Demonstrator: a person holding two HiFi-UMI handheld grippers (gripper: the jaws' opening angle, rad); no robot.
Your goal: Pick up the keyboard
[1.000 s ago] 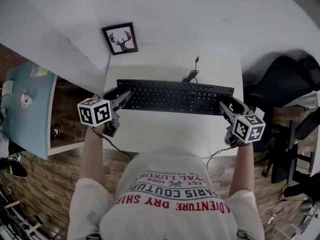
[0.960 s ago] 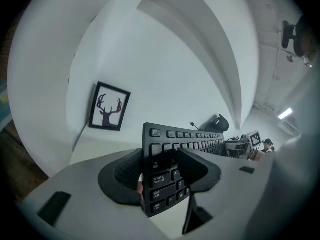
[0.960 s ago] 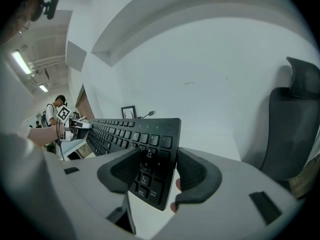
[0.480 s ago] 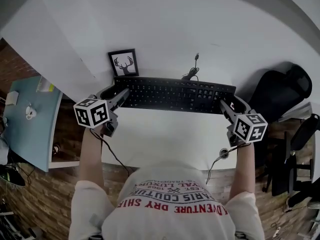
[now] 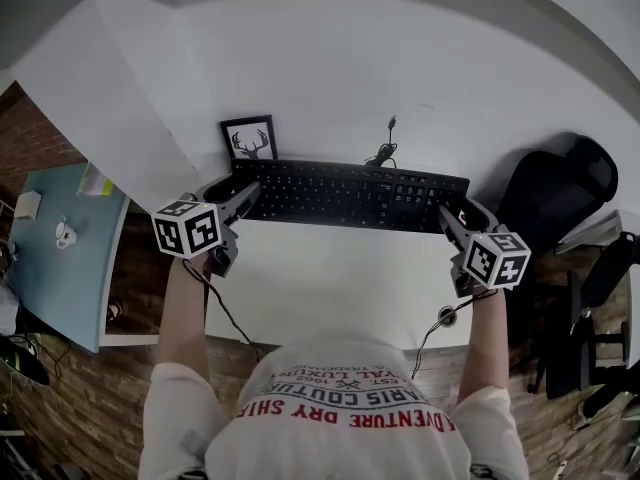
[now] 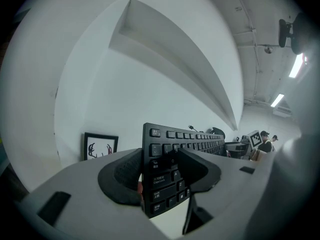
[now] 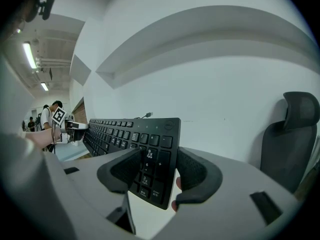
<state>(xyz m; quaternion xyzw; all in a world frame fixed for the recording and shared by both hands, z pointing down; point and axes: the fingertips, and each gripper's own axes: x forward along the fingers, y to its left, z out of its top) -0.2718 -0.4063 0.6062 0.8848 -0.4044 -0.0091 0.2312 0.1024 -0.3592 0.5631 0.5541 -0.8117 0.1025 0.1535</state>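
Observation:
The black keyboard [image 5: 350,193] stretches crosswise over the far part of the white table [image 5: 340,278], held at both ends. My left gripper [image 5: 245,194] is shut on its left end, and in the left gripper view the pads clamp the keyboard [image 6: 170,149] across the Tab and Caps Lock keys, with my left gripper [image 6: 160,168] seen from behind. My right gripper [image 5: 447,216] is shut on the number-pad end. In the right gripper view the keyboard [image 7: 125,131] runs away to the left from my right gripper [image 7: 156,171]. I cannot tell whether the keyboard touches the table.
A framed deer picture [image 5: 250,138] leans on the wall just behind the keyboard's left end. The keyboard's cable [image 5: 383,148] lies coiled behind its middle. A black office chair [image 5: 560,193] stands at the right, and a light blue table [image 5: 55,258] at the left.
Both grippers have carried the keyboard toward the wall and a little lower; its left end now sits close to the framed picture. Both grips are unchanged.

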